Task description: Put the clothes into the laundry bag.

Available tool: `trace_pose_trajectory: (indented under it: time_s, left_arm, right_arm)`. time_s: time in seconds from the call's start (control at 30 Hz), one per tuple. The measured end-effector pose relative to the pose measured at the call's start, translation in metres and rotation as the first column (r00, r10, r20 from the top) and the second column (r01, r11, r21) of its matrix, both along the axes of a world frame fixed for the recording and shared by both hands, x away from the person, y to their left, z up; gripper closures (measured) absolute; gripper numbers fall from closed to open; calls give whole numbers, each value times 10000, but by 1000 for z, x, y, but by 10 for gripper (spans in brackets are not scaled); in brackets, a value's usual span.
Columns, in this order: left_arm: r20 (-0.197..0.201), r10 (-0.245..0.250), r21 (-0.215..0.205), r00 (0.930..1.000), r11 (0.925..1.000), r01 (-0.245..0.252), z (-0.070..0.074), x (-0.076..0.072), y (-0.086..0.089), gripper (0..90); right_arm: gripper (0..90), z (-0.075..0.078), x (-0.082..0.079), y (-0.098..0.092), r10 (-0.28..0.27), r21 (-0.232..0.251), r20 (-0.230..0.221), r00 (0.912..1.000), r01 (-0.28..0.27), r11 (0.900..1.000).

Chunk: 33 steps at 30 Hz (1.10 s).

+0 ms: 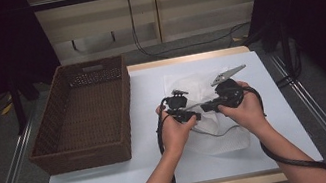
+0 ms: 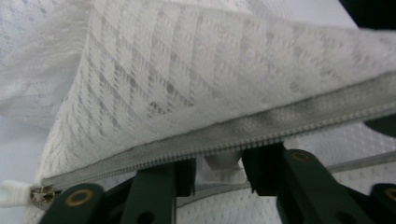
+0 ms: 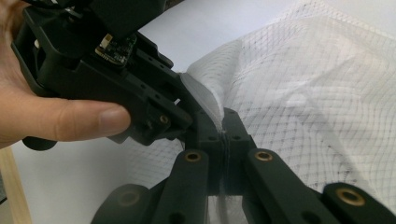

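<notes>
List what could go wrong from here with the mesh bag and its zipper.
1. The right gripper pinches just a thin fold of the mesh bag; a pull could snag or tear the netting.
2. The left gripper has its jaws apart around a small white tab below the zipper, not pressing it, so the tab may slip free.
3. Both grippers crowd together over the bag and could knock each other.

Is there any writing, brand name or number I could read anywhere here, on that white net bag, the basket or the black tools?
No readable text anywhere.
Mesh bag: no label shows, and its zipper is plain.
Basket: no tag.
Small circuit board on the left gripper: any markings are too small to read.
</notes>
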<state>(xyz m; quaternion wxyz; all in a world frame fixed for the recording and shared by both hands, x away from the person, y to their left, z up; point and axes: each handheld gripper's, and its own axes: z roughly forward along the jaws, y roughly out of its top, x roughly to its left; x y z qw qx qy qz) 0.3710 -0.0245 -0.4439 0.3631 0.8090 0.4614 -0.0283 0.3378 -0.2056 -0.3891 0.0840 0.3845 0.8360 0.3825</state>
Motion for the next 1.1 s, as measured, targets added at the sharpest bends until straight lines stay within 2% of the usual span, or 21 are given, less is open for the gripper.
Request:
trace_pose_trajectory:
  time_s: [0.07, 0.13, 0.27, 0.33, 0.37, 0.63, 0.73, 0.77, 0.8, 0.83, 0.9, 1.0, 1.03, 1.1]
  left_arm:
    - [103, -39, -101, 9999, 9999, 40, 1, -1, 1, 608]
    - [121, -72, -3, 9999, 10000, 72, 2, -2, 3, 544]
    - [90, -311, 231, 9995, 9993, 309, 5, -6, 5, 503]
    - [156, -598, 417, 9981, 9974, 591, 7, -7, 7, 483]
    - [172, -496, 402, 9986, 9980, 489, 7, -9, 6, 467]
    - [111, -881, 671, 9961, 9939, 872, 10, -15, 10, 476]
    - [98, -872, 584, 9961, 9945, 865, 10, -19, 9, 491]
    - [102, -1001, 622, 9949, 9931, 993, 10, -19, 9, 496]
    - [-13, -1037, 596, 9946, 9928, 1036, 10, -19, 9, 506]
    - [58, -1029, 709, 9947, 9922, 1022, 9, -20, 8, 507]
    - [-44, -1054, 629, 9944, 9924, 1054, 6, -19, 8, 522]
    - [14, -1137, 750, 9935, 9907, 1132, 2, -19, 9, 558]
    - [-18, -852, 574, 9964, 9947, 852, 0, -20, 6, 561]
    - [-34, -913, 679, 9958, 9935, 913, -3, -19, 6, 571]
  right_arm:
    - [895, 0, 0, 0, -54, -57, 2, 10000, 54, 10000]
    - [895, -1, 0, 0, -61, -37, -9, 10000, 61, 10000]
    - [895, -2, 1, 0, -16, 37, -38, 10000, 16, 10000]
    - [895, -2, 1, 0, -45, 49, -53, 10000, 46, 10000]
    - [895, -1, 1, 0, -45, 39, -66, 10000, 45, 10000]
    - [895, -1, 1, -2, -85, 41, -81, 9999, 86, 10000]
    - [895, -1, 2, -2, -120, 23, -89, 9999, 120, 9999]
    - [895, -1, 2, -2, -93, 19, -87, 9999, 93, 10000]
    - [895, -1, 2, -2, -94, 21, -84, 9999, 94, 10000]
    - [895, -1, 2, -2, -92, 18, -94, 9999, 92, 10000]
    - [895, -1, 2, -2, -89, 31, -86, 9999, 90, 10000]
    - [895, -2, 2, -3, -108, 17, -109, 9999, 108, 9999]
    - [895, -2, 1, -3, -100, 13, -94, 9999, 100, 9999]
    - [895, -2, 1, -3, -127, -18, -73, 9999, 127, 9999]
